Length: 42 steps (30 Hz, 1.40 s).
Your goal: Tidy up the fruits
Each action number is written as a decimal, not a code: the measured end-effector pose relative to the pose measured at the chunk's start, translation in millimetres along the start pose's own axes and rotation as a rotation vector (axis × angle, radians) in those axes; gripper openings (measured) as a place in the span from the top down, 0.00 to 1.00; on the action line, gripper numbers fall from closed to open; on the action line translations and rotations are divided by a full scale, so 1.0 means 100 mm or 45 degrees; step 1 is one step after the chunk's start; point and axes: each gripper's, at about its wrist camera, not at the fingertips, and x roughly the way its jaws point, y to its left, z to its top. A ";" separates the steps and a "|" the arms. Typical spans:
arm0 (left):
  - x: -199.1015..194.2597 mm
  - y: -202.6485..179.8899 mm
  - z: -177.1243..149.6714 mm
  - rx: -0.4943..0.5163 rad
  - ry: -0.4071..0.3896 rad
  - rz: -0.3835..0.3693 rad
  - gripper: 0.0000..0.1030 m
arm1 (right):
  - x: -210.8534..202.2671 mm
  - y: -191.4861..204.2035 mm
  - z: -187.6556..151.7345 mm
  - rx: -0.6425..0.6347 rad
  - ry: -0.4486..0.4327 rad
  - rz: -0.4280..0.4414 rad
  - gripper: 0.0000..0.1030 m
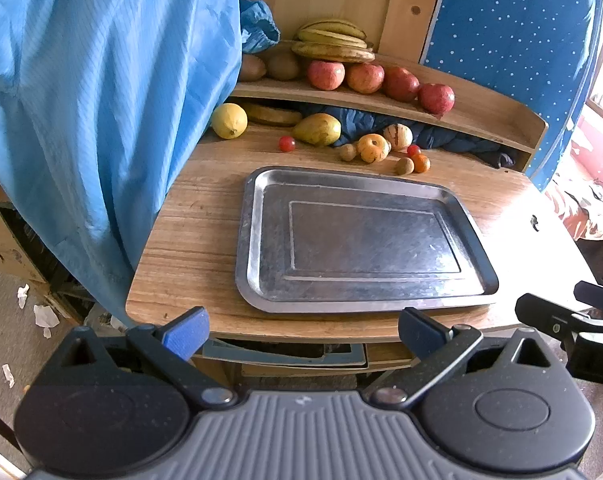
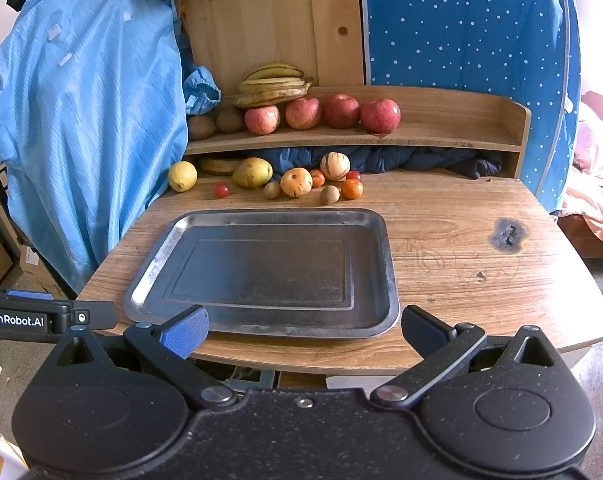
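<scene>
An empty metal tray (image 1: 257, 240) (image 2: 381, 240) lies on the wooden table. Behind it lie loose fruits: a lemon (image 1: 229, 121) (image 2: 182, 176), a pear (image 1: 317, 129) (image 2: 252, 173), a cherry tomato (image 1: 287, 143) (image 2: 222, 190), a striped yellow fruit (image 1: 373, 148) (image 2: 296, 182), a pale striped melon (image 1: 397, 136) (image 2: 335, 166), a small orange (image 1: 421, 163) (image 2: 351, 189) and small brown fruits. On the shelf sit bananas (image 1: 333, 42) (image 2: 273, 84), apples (image 1: 365, 77) (image 2: 303, 113) and kiwis (image 1: 283, 67) (image 2: 229, 120). My left gripper (image 1: 303, 330) and right gripper (image 2: 303, 330) are open and empty at the table's near edge.
A blue garment (image 1: 101, 100) (image 2: 89, 120) hangs over the table's left side. A dark blue cloth (image 2: 421, 160) is stuffed under the shelf (image 2: 441, 136). A burn mark (image 2: 508, 234) is on the table's right. A dotted blue board (image 2: 461, 20) stands behind.
</scene>
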 end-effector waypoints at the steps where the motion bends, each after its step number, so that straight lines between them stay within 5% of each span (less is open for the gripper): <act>1: 0.00 0.00 0.00 -0.002 0.002 0.001 0.01 | 0.01 0.00 0.01 0.000 0.003 0.002 0.01; 26: 0.30 -0.10 0.13 -0.047 0.087 0.041 0.01 | 0.35 -0.18 0.10 -0.002 0.102 0.028 0.01; 42: 0.70 -0.20 0.57 -0.205 0.068 0.076 0.01 | 0.87 -0.42 0.54 -0.104 0.095 0.172 0.01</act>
